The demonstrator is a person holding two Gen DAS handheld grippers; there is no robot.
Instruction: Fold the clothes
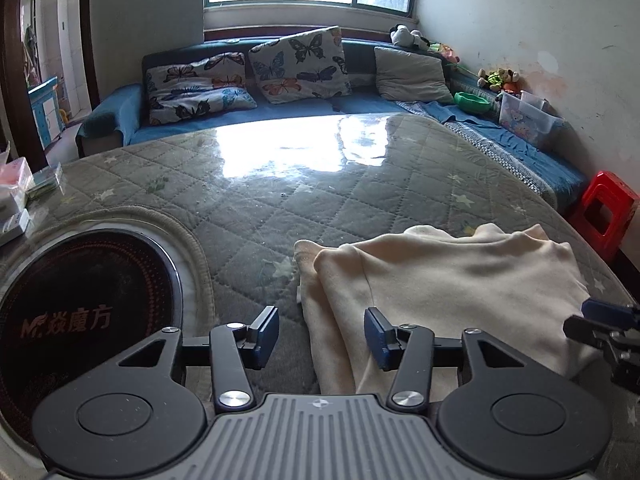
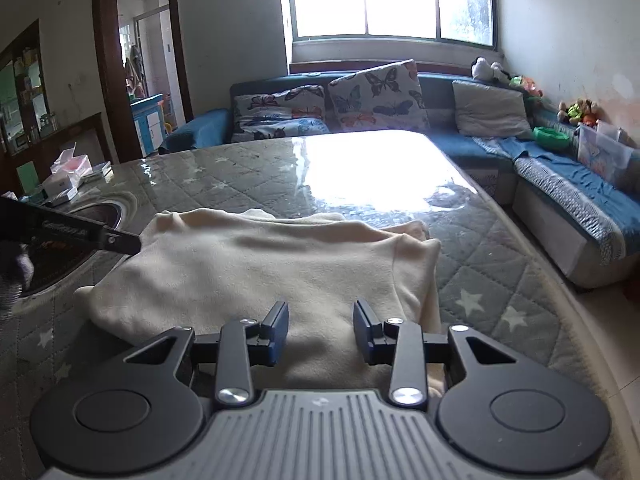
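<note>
A cream garment point(image 1: 448, 280) lies folded on the quilted grey table cover, at the near right in the left wrist view and in the middle of the right wrist view point(image 2: 260, 264). My left gripper point(image 1: 322, 338) is open and empty, its jaws straddling the garment's left near edge. My right gripper point(image 2: 320, 334) is open and empty, just above the garment's near edge. The right gripper also shows at the right edge of the left wrist view point(image 1: 608, 328). The left gripper shows at the left edge of the right wrist view point(image 2: 80, 232).
A round black cooktop point(image 1: 84, 312) is set into the table at the left. Boxes and packets point(image 2: 68, 180) sit at the far left table edge. A blue sofa point(image 1: 280, 116) with butterfly cushions stands behind. A red stool point(image 1: 606, 210) stands at the right.
</note>
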